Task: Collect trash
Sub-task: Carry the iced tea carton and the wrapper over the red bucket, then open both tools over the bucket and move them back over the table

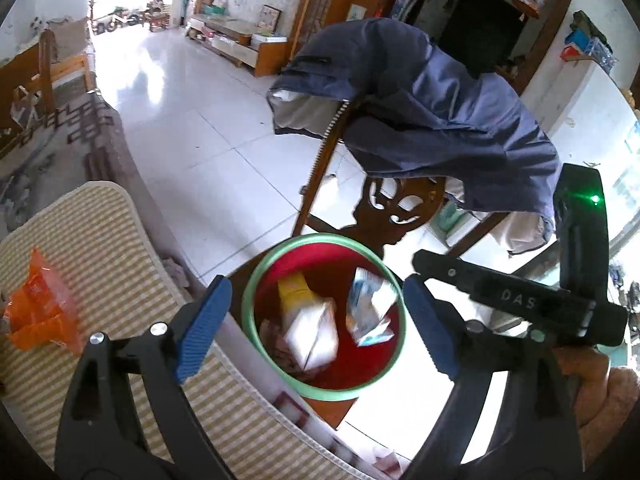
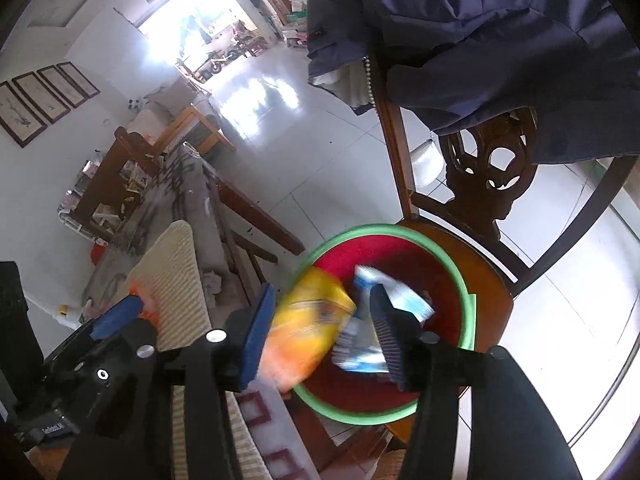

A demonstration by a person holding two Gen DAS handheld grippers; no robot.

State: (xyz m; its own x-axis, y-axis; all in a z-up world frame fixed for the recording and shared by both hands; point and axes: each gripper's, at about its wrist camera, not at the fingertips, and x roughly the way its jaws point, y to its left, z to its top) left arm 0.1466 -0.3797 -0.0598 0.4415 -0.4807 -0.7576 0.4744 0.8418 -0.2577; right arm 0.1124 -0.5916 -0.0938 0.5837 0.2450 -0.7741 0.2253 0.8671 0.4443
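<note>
A red bin with a green rim [image 1: 320, 237] stands on a wooden chair seat. In it lie a yellow-and-white carton [image 1: 310, 330] and a blue-white packet [image 1: 370, 308], both blurred. My left gripper [image 1: 318, 320] hangs open above the bin with nothing between its blue pads. In the right wrist view my right gripper [image 2: 322, 336] is open over the same bin's rim [image 2: 380, 229]. The blurred yellow carton [image 2: 308, 328] sits loose between its jaws, and the blue-white packet [image 2: 384, 300] is by its right finger. An orange plastic wrapper [image 1: 40, 312] lies on a striped cushion.
The chair's carved backrest [image 1: 392, 216] rises just behind the bin, with a dark blue jacket [image 1: 440, 112] draped over it. The striped cushion [image 1: 120, 248] and a patterned sofa [image 1: 60, 148] lie to the left. White tiled floor [image 1: 192, 128] stretches beyond.
</note>
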